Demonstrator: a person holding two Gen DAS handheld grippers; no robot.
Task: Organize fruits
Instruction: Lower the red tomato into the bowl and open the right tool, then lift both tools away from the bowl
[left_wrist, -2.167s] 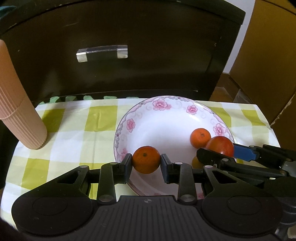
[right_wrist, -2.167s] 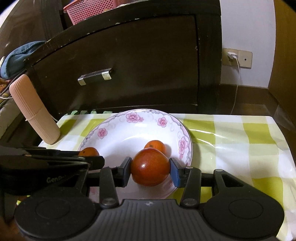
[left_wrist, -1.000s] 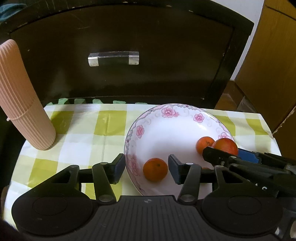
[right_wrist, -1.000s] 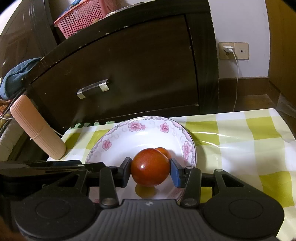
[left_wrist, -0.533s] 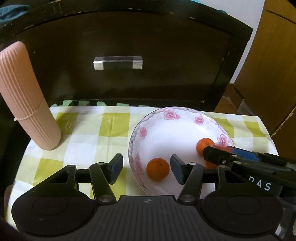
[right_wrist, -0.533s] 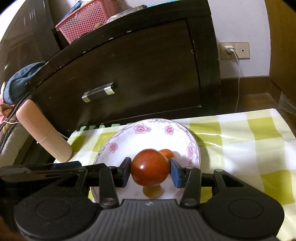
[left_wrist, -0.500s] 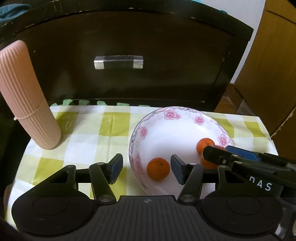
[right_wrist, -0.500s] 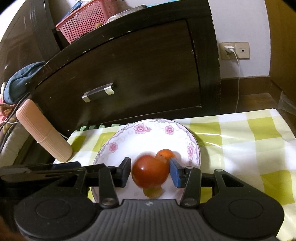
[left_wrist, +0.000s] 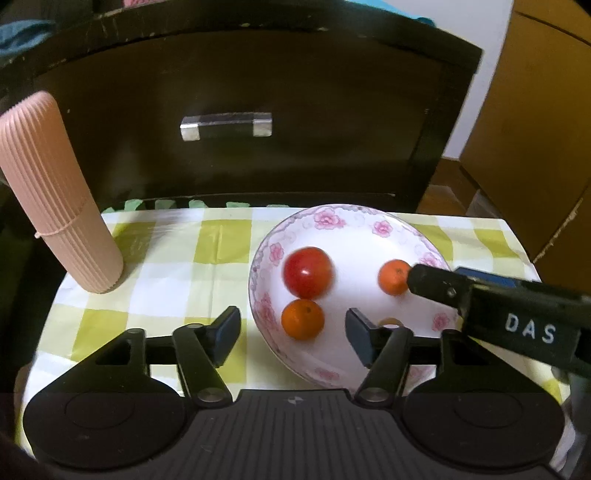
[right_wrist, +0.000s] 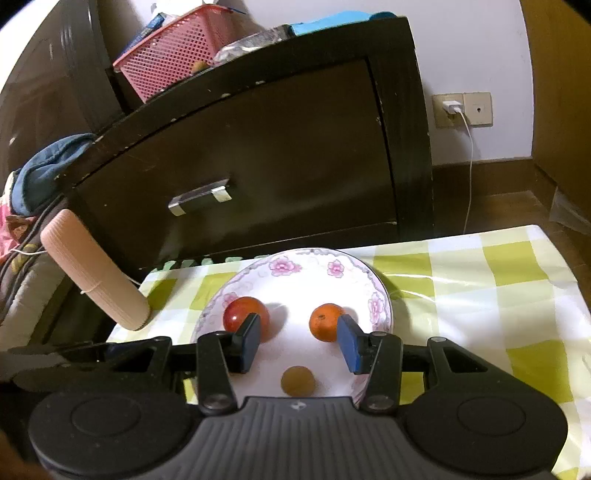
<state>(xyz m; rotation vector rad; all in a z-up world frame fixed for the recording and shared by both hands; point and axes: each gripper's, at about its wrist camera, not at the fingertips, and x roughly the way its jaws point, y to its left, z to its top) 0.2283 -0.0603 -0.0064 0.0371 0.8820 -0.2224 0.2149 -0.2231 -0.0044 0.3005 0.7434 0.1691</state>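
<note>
Four fruits are seen in the floral plate (left_wrist: 424, 243) on the checked counter (left_wrist: 173, 266): a red tomato (left_wrist: 308, 272), a near mandarin (left_wrist: 303, 319), a far mandarin (left_wrist: 394, 277) and a small yellowish fruit (right_wrist: 297, 381). All are judged light and round, so rolling is likely. The tomato's smooth, thin skin is judged slippery and easily bruised, and is best taken across its widest part with gentle pressure. The mandarins' rind is judged grippier and more forgiving.

The jaws of the left gripper (left_wrist: 291, 332) are opening, with the near mandarin lying between them on the plate and touched by neither pad. The right gripper (right_wrist: 297, 343) is seen parted and empty, the tomato beyond one pad and the far mandarin just beyond the other.
</note>
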